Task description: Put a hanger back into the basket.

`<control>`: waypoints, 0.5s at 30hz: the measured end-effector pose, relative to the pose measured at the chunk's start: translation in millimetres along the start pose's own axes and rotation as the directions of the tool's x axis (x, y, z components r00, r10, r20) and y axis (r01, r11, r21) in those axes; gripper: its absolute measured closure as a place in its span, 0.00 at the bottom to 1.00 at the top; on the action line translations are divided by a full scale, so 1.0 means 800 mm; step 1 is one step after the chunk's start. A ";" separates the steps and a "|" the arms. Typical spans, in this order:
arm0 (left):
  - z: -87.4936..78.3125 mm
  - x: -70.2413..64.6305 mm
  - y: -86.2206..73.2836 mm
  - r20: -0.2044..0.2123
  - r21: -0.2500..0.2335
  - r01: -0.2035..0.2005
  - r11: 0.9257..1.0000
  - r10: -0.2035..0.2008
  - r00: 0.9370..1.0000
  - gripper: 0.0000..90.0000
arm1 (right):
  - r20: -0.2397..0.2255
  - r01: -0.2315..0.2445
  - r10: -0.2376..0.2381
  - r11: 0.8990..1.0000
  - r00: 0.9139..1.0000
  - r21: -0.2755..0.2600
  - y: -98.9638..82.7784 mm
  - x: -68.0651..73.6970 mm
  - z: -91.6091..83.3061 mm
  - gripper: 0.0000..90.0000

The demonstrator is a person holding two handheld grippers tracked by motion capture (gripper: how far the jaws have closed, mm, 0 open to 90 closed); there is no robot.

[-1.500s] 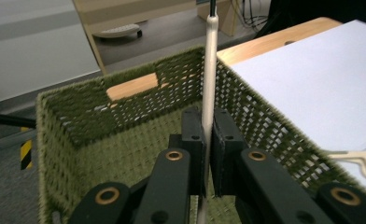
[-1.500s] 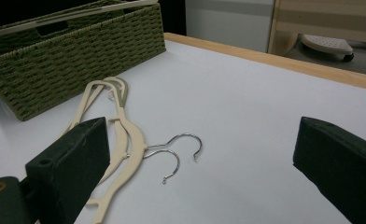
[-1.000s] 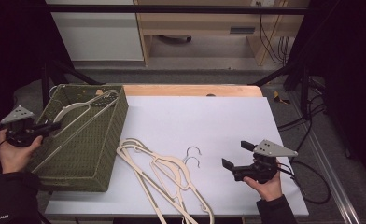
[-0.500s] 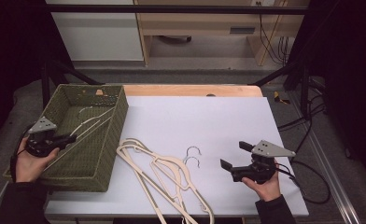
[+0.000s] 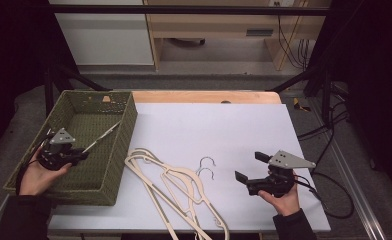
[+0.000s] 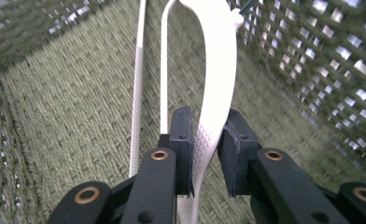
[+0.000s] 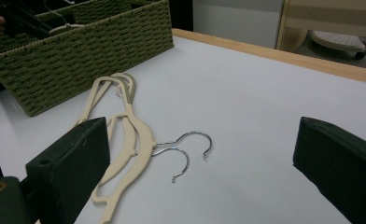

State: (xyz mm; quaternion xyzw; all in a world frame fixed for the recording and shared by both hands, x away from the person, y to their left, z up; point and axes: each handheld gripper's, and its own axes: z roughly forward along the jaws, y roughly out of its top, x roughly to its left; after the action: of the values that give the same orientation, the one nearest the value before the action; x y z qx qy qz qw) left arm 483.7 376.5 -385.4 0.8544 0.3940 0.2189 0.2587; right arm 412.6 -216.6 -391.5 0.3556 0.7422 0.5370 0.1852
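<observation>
- Nearest the person, two cream hangers (image 5: 176, 192) lie overlapped on the white counter (image 5: 244, 125), long arms running toward the near edge, chrome hooks (image 5: 207, 167) curling open toward the right tool.
- Right tool (image 5: 248, 167) held low over the counter's near right corner, just right of those hooks; jaws spread wide with nothing between them. The right gripper view shows the two black pads far apart, the hooks (image 7: 186, 149) and cream hangers (image 7: 125, 140) on the bare white sheet between and beyond them.
- Left tool (image 5: 81, 155) sits inside the green woven basket (image 5: 119, 150) at the counter's left edge, the person's hand (image 5: 36, 175) under it at the near left rim.
- Basket: rectangular, olive wicker, open-lattice upper walls, tight-woven floor. In it — one white hanger (image 5: 101, 137), slanting from the tool up toward the right wall.
- Left gripper view, close up: the white hanger (image 6: 214, 84) is flat plastic with a dimpled grip texture near the jaws, its broad arm curving up to the lattice wall; a thin straight bar (image 6: 138, 88) runs beside it. The hanger passes between the two pads (image 6: 181, 140) — left pad against it, right pad at its edge; the jaws have just been opening, so the pinch is loosening.
- That texture and the pad contact are too small to read in the high view, which gives the layout instead: basket left, hangers centre, right tool well apart.
- Far side: a pale wood strip (image 5: 204, 96) edges the counter.
</observation>
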 end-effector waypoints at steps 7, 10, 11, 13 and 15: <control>0.010 -0.008 0.002 -0.001 0.062 -0.058 0.996 0.058 0.998 0.83 | -0.003 0.002 -0.002 1.000 1.000 0.004 0.000 0.001 0.001 0.05; 0.010 -0.007 0.002 0.002 0.063 -0.059 0.996 0.059 0.998 0.81 | -0.003 0.003 -0.003 1.000 1.000 0.005 0.000 0.001 0.002 0.05; 0.010 -0.007 0.002 0.002 0.061 -0.062 0.996 0.062 0.998 0.78 | -0.004 0.001 -0.001 1.000 1.000 0.005 0.000 0.002 0.002 0.05; 0.010 -0.007 0.002 0.010 0.060 -0.064 0.996 0.064 0.998 0.76 | -0.004 0.001 -0.001 1.000 1.000 0.007 0.000 0.002 0.002 0.05; 0.011 -0.009 0.003 0.019 0.068 -0.075 0.995 0.074 0.997 0.75 | -0.005 0.002 -0.002 1.000 1.000 0.006 -0.001 0.002 0.003 0.05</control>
State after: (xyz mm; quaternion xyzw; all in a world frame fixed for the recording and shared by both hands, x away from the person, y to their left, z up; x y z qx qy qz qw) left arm 485.8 367.4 -392.0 0.8785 0.3672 0.2079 0.2239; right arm 412.9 -213.7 -392.6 0.3540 0.7447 0.5354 0.1830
